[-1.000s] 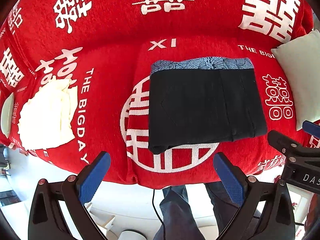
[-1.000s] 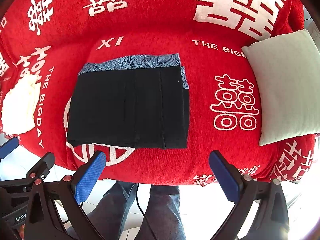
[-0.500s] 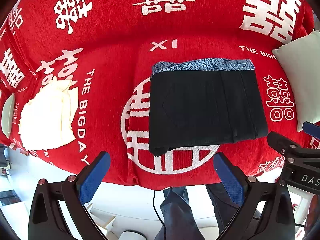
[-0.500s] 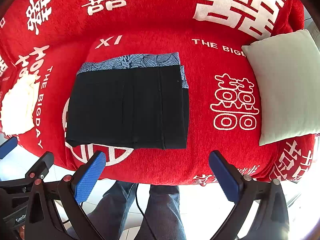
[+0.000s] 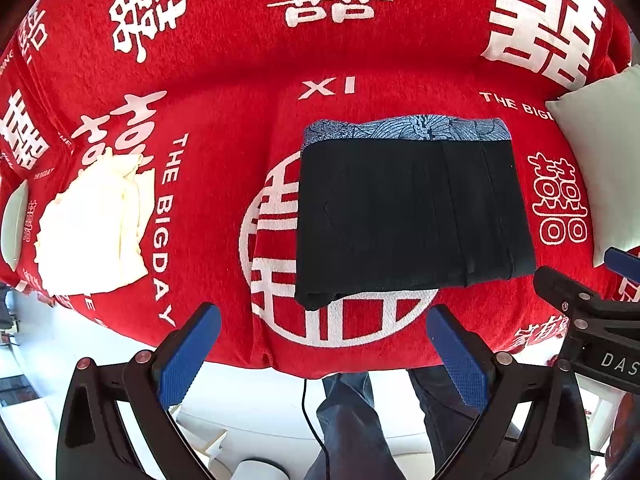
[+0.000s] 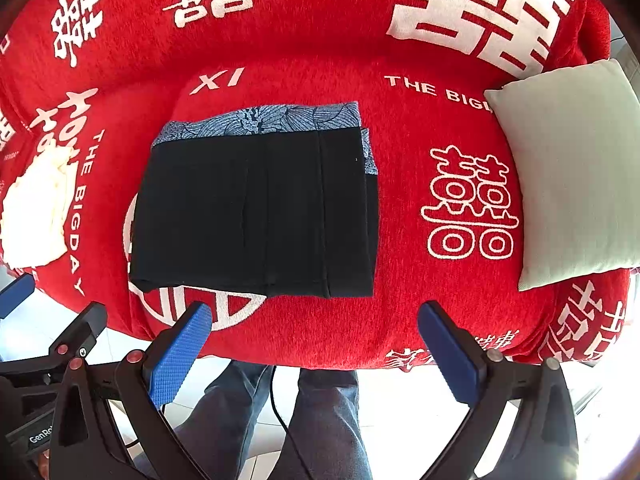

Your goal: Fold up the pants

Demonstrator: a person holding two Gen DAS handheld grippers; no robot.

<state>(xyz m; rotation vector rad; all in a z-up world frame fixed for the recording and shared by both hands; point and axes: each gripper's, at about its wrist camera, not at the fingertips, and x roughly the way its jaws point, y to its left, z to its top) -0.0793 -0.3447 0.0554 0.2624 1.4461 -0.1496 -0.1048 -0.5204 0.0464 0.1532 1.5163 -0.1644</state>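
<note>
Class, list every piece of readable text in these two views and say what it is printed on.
"XI": red sofa cover, above the folded black pants.
"THE BIGDAY": same cover, beside the cream cloth.
"THE BIG...": cover again, cut off by the pale cushion.
"DAS...": right gripper, cut off.
"GenRo...": left gripper, cut off.
Large white Chinese characters on the cover; the small ones on its front edge are too small to read.

Red sofa cover (image 5: 224,112) with white characters; folded black pants (image 5: 408,216) centre, cream cloth (image 5: 92,224) left, pale cushion (image 6: 572,168) right

Bright daylight, sharp, fisheye-curved edges, floor glare
</note>
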